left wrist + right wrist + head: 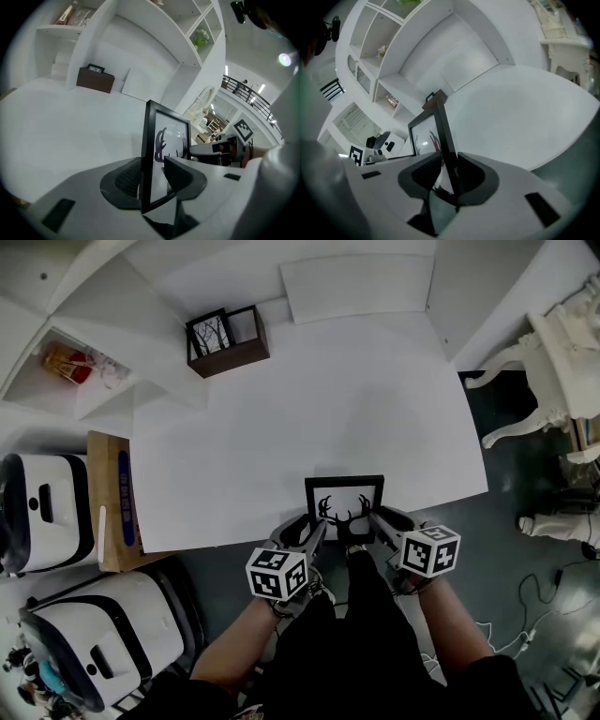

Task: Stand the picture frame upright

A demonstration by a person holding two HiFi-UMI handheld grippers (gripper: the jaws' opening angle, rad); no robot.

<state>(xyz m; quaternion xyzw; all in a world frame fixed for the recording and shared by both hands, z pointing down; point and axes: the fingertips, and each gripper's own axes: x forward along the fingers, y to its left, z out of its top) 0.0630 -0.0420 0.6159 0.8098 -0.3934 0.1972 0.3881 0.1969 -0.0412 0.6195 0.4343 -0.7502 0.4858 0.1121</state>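
A black picture frame (344, 507) with a dark antler print is at the near edge of the white table (281, 427), held between my two grippers. My left gripper (317, 529) is shut on the frame's left side, and my right gripper (375, 519) is shut on its right side. In the left gripper view the frame (168, 140) rises edge-on between the jaws of the left gripper (152, 176), tilted up off the table. In the right gripper view the frame's edge (440, 126) stands between the pads of the right gripper (447, 176).
A brown open box (228, 340) holding a small tree picture sits at the table's far left. A white panel (356, 287) leans against the back wall. A cardboard box (112, 498) and white machines (42, 512) stand left of the table, and an ornate white chair (553, 362) stands to its right.
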